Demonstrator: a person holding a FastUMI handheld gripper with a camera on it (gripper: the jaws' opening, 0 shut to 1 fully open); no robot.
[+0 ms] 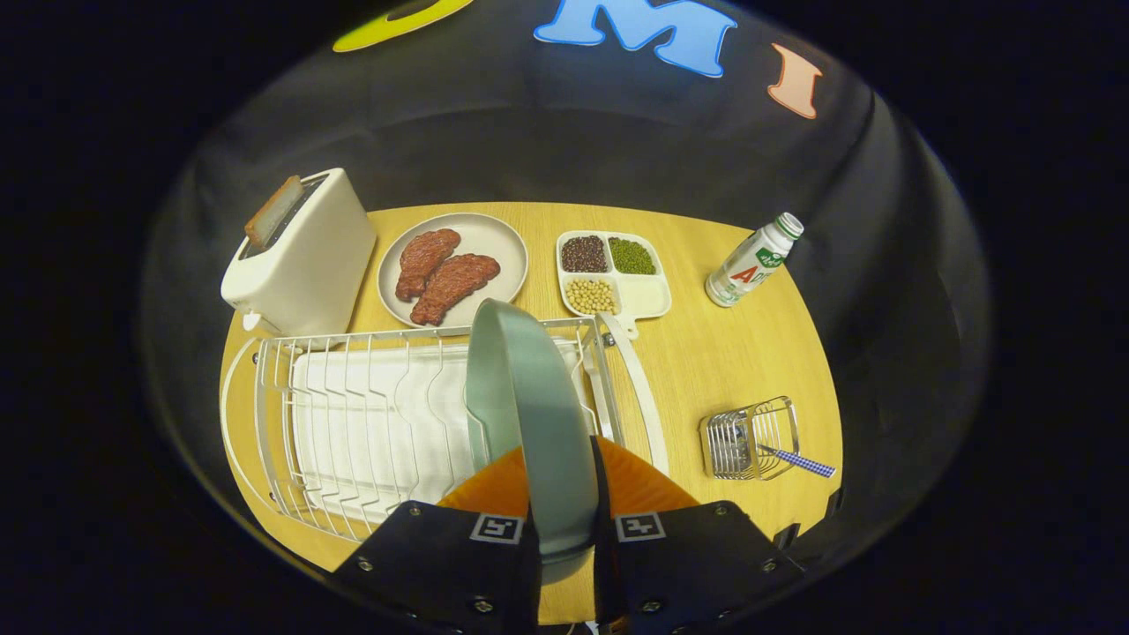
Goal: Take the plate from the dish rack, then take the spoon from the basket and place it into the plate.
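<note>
Tongs (564,494) clamped on the plate (529,397), held on edge over the dish rack (353,414). Spoon (798,460) lies in the basket (750,437).

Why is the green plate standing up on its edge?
The plate stands upright on edge, gripped between the two fingers of the gripper, over the dish rack. Whether it still rests in the rack's slots, I cannot tell.
</note>
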